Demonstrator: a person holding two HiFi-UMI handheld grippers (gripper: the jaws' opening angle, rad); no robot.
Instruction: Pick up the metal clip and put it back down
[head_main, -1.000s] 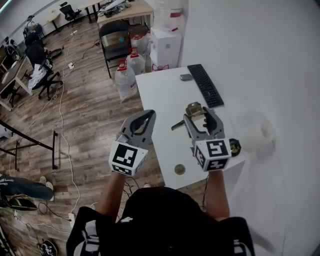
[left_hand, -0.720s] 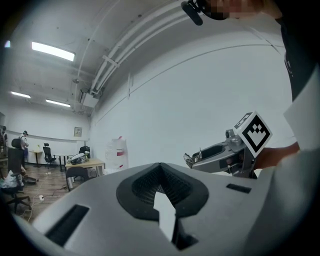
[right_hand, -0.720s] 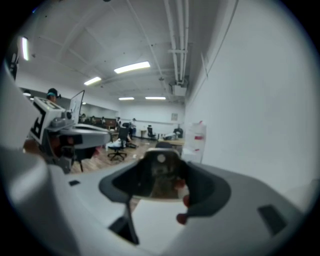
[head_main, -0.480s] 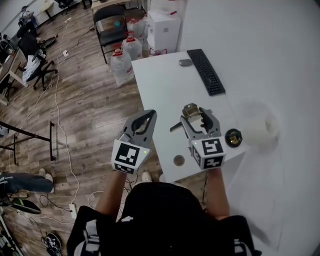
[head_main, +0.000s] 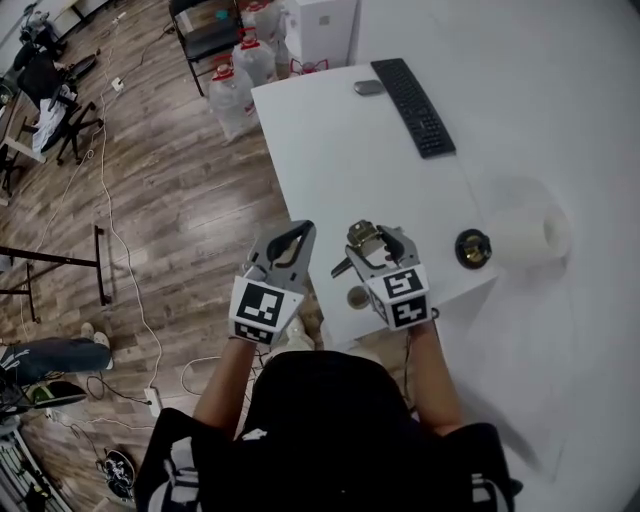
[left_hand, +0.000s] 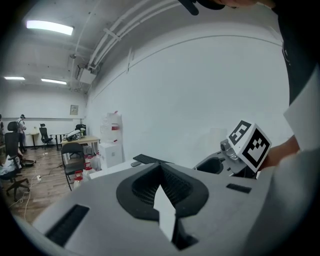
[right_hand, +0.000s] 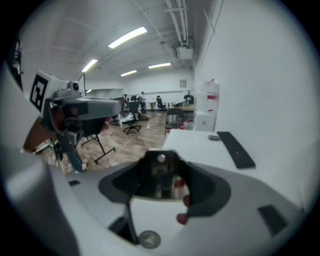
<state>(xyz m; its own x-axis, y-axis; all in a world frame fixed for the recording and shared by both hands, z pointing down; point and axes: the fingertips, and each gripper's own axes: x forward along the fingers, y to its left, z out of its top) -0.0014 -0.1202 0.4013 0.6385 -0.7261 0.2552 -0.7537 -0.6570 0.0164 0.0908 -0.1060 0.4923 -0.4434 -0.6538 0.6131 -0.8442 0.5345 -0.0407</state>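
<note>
As viewed from the head, the metal clip (head_main: 360, 237) is held clamped in the right tool (head_main: 372, 240) over the near edge of the table (head_main: 330, 150). Along the left tool (left_hand: 161, 167), jaws are seen pressed together, nothing between. Along the right, the clip is gripped.

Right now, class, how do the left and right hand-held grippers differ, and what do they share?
The left hand-held gripper has its jaws together on nothing, while the right hand-held gripper is shut on the metal clip. In the head view, the left one hangs mostly over the wooden floor and the right one over the white table. Both carry a marker cube and point away from the person.
</note>
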